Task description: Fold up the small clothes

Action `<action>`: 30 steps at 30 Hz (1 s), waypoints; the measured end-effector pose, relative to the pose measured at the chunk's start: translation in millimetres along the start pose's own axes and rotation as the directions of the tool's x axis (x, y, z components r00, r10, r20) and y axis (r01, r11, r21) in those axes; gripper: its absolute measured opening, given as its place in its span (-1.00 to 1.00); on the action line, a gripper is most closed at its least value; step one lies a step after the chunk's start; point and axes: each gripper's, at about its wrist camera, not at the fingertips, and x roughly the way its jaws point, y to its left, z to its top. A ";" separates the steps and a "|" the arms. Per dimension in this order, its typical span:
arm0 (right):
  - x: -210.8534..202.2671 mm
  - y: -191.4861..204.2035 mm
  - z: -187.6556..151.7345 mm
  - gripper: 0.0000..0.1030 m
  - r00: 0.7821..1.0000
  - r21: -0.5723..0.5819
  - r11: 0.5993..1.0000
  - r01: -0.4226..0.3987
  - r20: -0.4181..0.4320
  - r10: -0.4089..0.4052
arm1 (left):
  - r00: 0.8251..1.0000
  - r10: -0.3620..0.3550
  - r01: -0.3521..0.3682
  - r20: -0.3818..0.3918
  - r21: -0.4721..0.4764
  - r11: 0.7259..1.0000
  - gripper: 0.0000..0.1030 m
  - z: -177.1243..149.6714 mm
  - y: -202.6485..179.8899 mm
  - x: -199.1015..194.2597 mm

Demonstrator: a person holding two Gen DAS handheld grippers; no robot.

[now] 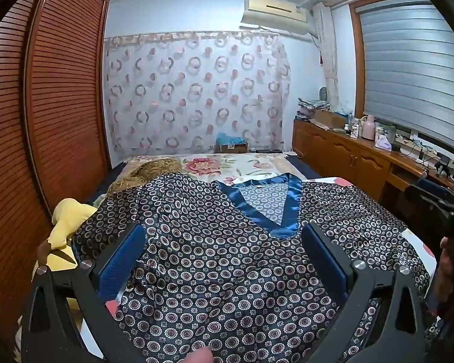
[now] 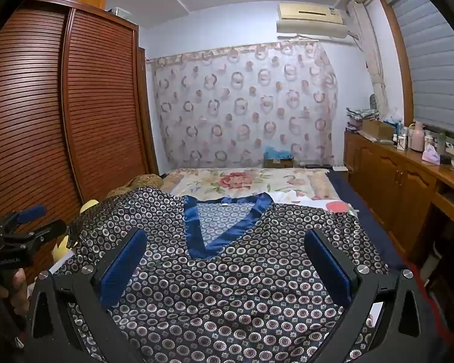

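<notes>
Both wide-open, empty grippers, left gripper [image 1: 224, 260] and right gripper [image 2: 227, 266], hover over a patterned top [image 1: 227, 272] lying flat on the bed [image 1: 257, 163], neckline [image 1: 269, 205] pointing away, centred between them.

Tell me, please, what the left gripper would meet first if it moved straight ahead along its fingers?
Most likely the patterned satin top spread on the bed: the open left gripper tilts slightly down over it, short of the blue V-neck trim. Depth is uncertain.
</notes>
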 end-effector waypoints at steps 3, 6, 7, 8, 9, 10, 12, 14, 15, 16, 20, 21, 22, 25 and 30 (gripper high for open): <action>-0.4 0.4 0.0 1.00 1.000 0.001 1.000 0.000 -0.001 0.000 | 1.000 0.005 -0.005 -0.002 -0.004 1.000 1.00 0.0 -1.6 1.0; -1.3 1.2 0.2 1.00 1.000 0.003 1.000 0.000 -0.001 0.000 | 1.000 -0.001 0.001 -0.002 -0.008 1.000 1.00 0.4 -3.7 2.2; -1.5 1.7 0.4 1.00 1.000 0.003 1.000 0.001 -0.002 -0.001 | 1.000 0.002 -0.002 -0.002 -0.007 1.000 1.00 0.2 -0.3 1.0; -0.8 0.4 -0.6 1.00 1.000 0.008 1.000 -0.001 0.002 0.001 | 1.000 0.007 -0.007 0.000 -0.005 1.000 1.00 0.3 -0.9 1.1; -1.2 0.5 -0.7 1.00 1.000 0.009 1.000 -0.001 0.002 0.001 | 1.000 0.010 -0.010 0.002 -0.001 1.000 1.00 0.4 -1.6 1.3; -1.7 0.7 -0.7 1.00 1.000 0.009 1.000 -0.002 0.003 0.002 | 1.000 0.009 -0.009 0.001 -0.001 1.000 1.00 0.6 -1.8 1.9; -1.4 2.2 -0.3 1.00 1.000 0.006 1.000 -0.002 -0.001 0.002 | 1.000 0.006 -0.006 0.001 -0.004 1.000 1.00 1.0 -2.0 3.3; -0.7 1.3 -1.0 1.00 1.000 0.005 1.000 -0.003 -0.001 0.003 | 1.000 0.012 -0.012 0.008 -0.002 1.000 1.00 -0.1 2.6 0.8; -0.8 1.7 -0.9 1.00 1.000 0.005 1.000 -0.002 -0.001 0.002 | 1.000 0.012 -0.012 0.008 -0.002 1.000 1.00 -0.2 2.5 0.7; -1.0 2.0 -1.0 1.00 1.000 0.004 1.000 -0.001 -0.002 0.001 | 1.000 0.009 -0.009 0.006 -0.004 1.000 1.00 -0.1 3.5 1.4; 0.5 1.3 -0.4 1.00 1.000 0.003 1.000 -0.001 -0.006 0.001 | 1.000 0.010 -0.010 0.004 -0.006 1.000 1.00 2.6 2.9 -0.7; 0.6 1.6 -0.2 1.00 1.000 0.002 1.000 -0.001 -0.008 0.001 | 1.000 0.010 -0.010 0.005 -0.006 1.000 1.00 2.3 3.0 -1.1; 0.5 1.7 -0.1 1.00 1.000 0.003 1.000 -0.001 -0.009 0.001 | 1.000 0.010 -0.010 0.006 -0.008 1.000 1.00 2.9 3.3 -1.6; -0.2 2.1 1.0 1.00 1.000 0.003 1.000 -0.001 -0.009 0.001 | 1.000 0.011 -0.011 0.008 -0.009 1.000 1.00 2.6 3.7 -2.7; 0.1 0.7 -0.3 1.00 1.000 0.003 1.000 -0.002 -0.008 0.002 | 1.000 0.012 -0.012 0.016 -0.011 1.000 1.00 1.4 4.0 -1.3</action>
